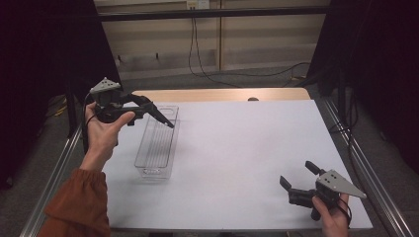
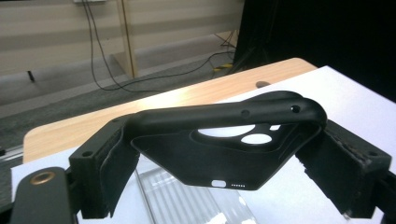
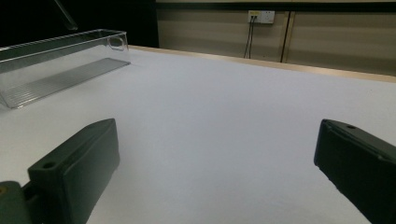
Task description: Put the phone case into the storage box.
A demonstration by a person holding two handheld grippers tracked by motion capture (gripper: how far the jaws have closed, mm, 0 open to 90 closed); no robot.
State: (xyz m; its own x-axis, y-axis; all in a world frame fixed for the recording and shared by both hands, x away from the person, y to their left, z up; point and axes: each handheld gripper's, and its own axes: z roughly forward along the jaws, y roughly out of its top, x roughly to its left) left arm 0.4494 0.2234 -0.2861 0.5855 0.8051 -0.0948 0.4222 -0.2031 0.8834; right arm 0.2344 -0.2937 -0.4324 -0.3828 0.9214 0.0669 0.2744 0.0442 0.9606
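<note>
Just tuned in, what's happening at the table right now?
The left gripper is shut on a black phone case, held in the air above the far end of a clear plastic tray on the white table. The case is not in the tray yet. The right gripper rests low near the table's front right corner, jaws open and holding nothing.

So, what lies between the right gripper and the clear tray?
Nothing: in the high view, bare white table separates the right gripper from the clear tray.
</note>
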